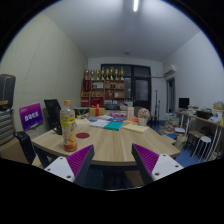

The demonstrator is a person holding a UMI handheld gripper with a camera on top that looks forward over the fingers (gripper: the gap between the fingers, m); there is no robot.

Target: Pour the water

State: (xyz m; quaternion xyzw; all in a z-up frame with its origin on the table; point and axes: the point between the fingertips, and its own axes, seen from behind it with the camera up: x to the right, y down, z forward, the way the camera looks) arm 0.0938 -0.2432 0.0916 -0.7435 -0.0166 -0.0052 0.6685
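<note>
Here the tool hangs above the near edge of a wooden tabletop, its two fingers spread well apart with nothing between them; the purple pads face each other across open space. A bottle with an orange-yellow label and a pale cap stands upright on the tabletop, ahead of the fingers and off toward the left one. Farther back on the tabletop lie scattered small things, among them a teal sheet. Beyond the tabletop, a shelf of bottles lines the far wall.
</note>
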